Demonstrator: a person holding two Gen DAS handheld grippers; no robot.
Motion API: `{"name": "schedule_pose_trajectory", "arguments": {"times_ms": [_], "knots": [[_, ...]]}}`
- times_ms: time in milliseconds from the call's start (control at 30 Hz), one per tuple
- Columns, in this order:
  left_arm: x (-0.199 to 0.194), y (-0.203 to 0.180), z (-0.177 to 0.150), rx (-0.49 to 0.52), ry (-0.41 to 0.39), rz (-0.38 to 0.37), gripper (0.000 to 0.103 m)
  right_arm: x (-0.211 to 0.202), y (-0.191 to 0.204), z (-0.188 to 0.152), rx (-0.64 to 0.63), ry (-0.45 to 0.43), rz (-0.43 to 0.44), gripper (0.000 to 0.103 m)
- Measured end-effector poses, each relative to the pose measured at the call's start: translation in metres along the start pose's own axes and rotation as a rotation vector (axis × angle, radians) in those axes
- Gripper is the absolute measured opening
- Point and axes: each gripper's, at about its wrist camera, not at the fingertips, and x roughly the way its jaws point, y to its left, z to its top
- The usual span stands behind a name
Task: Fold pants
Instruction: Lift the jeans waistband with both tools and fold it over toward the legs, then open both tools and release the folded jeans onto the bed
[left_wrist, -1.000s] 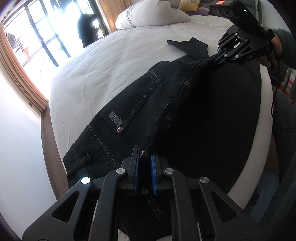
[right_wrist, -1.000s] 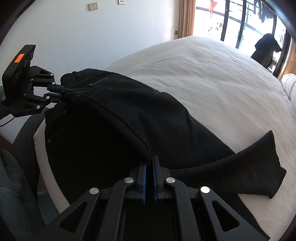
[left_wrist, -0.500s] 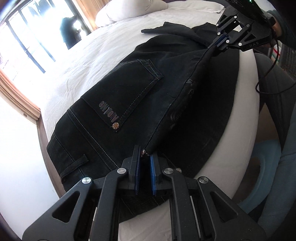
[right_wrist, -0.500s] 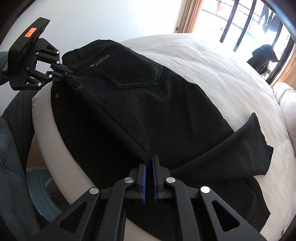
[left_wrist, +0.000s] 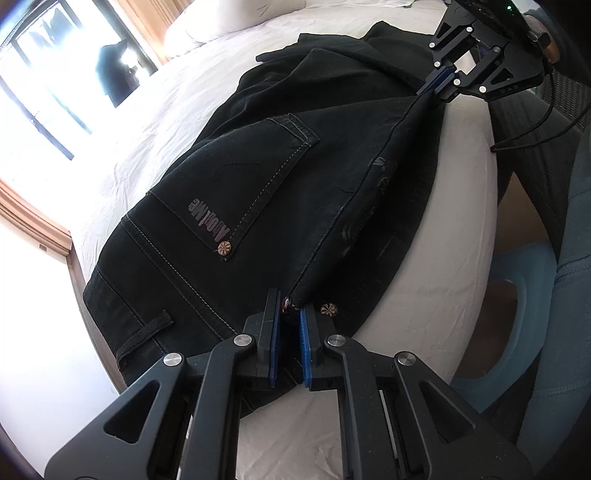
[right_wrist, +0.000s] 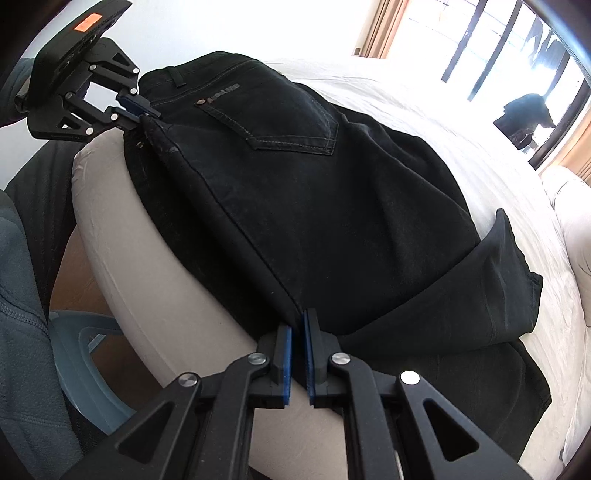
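Black jeans (left_wrist: 280, 192) lie folded lengthwise on the white bed (left_wrist: 177, 110), back pocket up; in the right wrist view the jeans (right_wrist: 332, 206) reach to the bed's near edge. My left gripper (left_wrist: 290, 314) is shut on the waist end of the folded edge, by a rivet. My right gripper (right_wrist: 297, 326) is shut on the same edge further down the leg. Each gripper shows in the other view: the right gripper (left_wrist: 439, 83), the left gripper (right_wrist: 142, 110). The leg ends (right_wrist: 513, 266) lie doubled back at the right.
A pillow (left_wrist: 236, 18) lies at the head of the bed. A window (left_wrist: 48, 74) is beyond the far side. A light blue stool (left_wrist: 517, 295) stands on the floor by the bed's near edge, beside the person's legs (right_wrist: 22, 295).
Both grippers have carried the held edge down toward the bed's near edge. The upper layer has come to lie flat over the lower one, and the back pocket now faces up.
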Motion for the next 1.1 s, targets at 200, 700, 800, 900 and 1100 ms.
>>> {"name": "schedule_pose_trajectory", "arguments": {"times_ms": [200,700,800,900,1100], "knots": [[0.003,-0.001,0.000,-0.001,-0.002,-0.014,0.008,0.004,0.002,0.001,0.006,0.007,-0.009,0.007],[0.016,-0.004,-0.005,0.016,0.010,-0.013,0.009,0.010,0.002,-0.014,-0.004,0.031,-0.012,0.007],[0.022,-0.002,-0.008,-0.006,0.009,-0.008,0.010,0.014,0.011,-0.013,-0.003,0.035,-0.022,0.008],[0.023,0.002,-0.008,-0.027,0.007,-0.007,0.014,0.016,0.011,-0.014,0.002,0.034,-0.022,0.010],[0.014,0.012,-0.002,-0.071,0.039,-0.052,0.049,0.019,0.007,-0.016,0.036,0.020,-0.024,0.010]]}}
